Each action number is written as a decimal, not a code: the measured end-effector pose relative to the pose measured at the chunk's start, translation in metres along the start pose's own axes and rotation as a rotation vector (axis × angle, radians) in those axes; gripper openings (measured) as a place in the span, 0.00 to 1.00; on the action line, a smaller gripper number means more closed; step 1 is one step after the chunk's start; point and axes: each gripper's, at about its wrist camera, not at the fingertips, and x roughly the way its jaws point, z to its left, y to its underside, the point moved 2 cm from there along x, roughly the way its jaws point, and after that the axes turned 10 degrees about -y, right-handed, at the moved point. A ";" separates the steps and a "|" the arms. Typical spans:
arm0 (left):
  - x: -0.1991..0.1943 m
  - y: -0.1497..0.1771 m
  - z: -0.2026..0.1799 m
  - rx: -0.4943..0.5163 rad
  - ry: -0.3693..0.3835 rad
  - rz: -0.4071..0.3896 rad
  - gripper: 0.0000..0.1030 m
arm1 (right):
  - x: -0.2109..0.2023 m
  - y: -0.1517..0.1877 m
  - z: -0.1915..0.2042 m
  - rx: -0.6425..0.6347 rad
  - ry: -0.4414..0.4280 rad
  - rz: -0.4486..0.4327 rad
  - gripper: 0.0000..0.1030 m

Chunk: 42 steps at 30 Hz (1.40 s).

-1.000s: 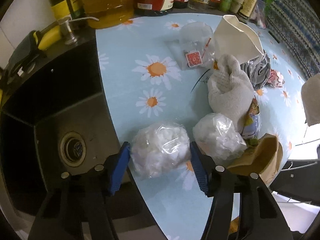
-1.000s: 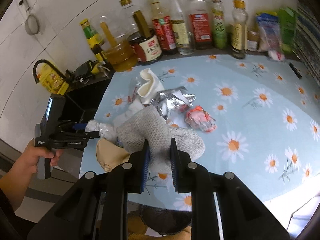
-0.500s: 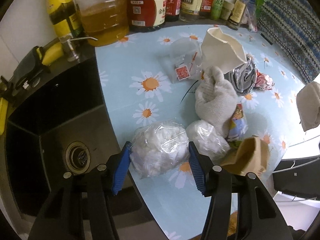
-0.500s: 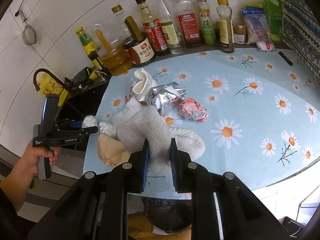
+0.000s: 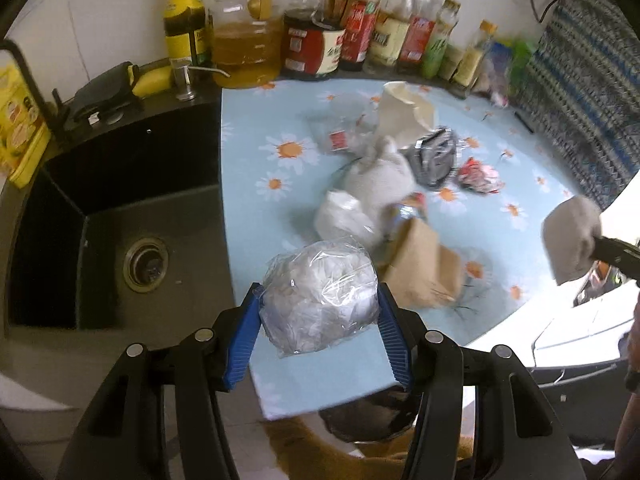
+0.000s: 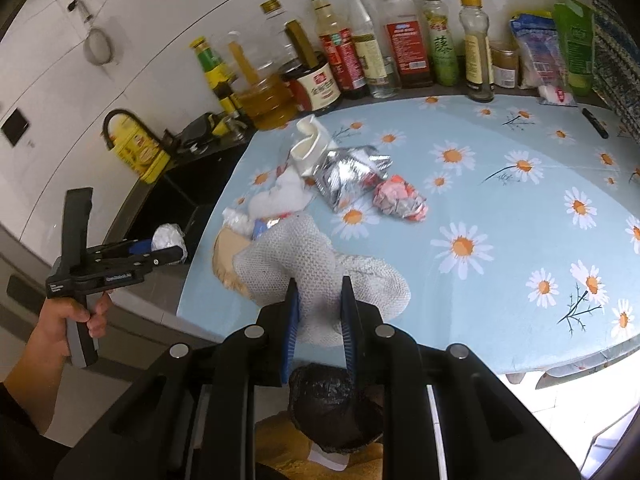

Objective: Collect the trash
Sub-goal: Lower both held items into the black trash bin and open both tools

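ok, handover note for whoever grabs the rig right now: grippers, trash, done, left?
Left hand-held gripper: shut on a clear bag of white wadding, lifted clear of the counter.
Right hand-held gripper: shut on a grey mesh cloth.
Black-lined bin sits on the floor below the counter's near edge.
Done: two pieces picked up, neither dropped yet.
Left on the daisy tablecloth: brown paper bag, second clear bag, white cloth, crushed paper cup, foil wrapper, red crumpled wrapper.
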 end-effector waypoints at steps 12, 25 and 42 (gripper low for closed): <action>-0.034 0.069 -0.048 -0.126 0.070 -0.013 0.52 | 0.007 0.053 -0.002 -0.041 -0.099 0.129 0.21; 0.012 0.134 -0.072 -0.161 0.148 0.142 0.52 | 0.066 0.122 -0.006 0.072 -0.166 0.324 0.21; 0.089 0.191 -0.082 -0.151 0.197 0.329 0.54 | 0.137 0.168 -0.038 0.229 -0.075 0.459 0.27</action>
